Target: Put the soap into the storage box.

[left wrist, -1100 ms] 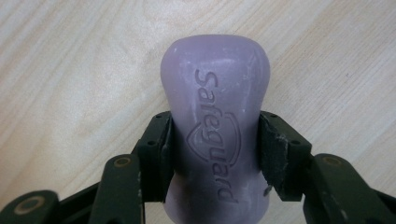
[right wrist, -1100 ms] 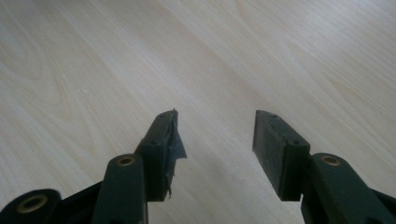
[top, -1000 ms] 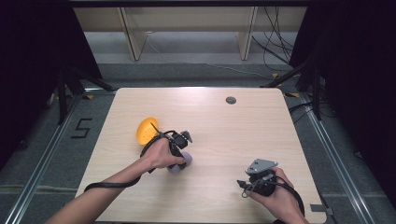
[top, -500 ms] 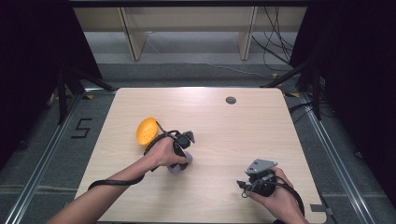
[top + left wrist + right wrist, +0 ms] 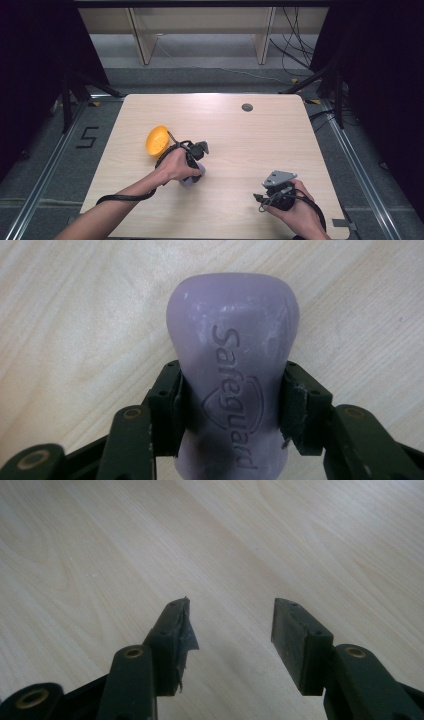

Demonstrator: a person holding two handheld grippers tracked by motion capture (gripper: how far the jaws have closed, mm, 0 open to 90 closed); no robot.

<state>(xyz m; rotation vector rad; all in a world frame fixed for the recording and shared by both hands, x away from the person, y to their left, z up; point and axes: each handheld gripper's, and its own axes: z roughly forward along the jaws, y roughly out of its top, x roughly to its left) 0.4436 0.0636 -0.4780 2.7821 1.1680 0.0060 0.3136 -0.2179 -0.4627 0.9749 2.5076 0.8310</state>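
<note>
Soap [image 5: 232,385] lies lengthwise between the left gripper's [image 5: 232,407] clamped jaws, bowl [image 5: 157,141] just beside; right gripper [image 5: 232,630] agape.

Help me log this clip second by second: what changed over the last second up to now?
Little. The left hand-held gripper, shut on the purple soap bar, edged slightly toward the table's near edge, carrying the bar away from the orange bowl; the gap between them widened a bit. Nothing was taken or released. The bowl stayed put, and the right hand-held gripper stayed open and empty at the near right.
</note>
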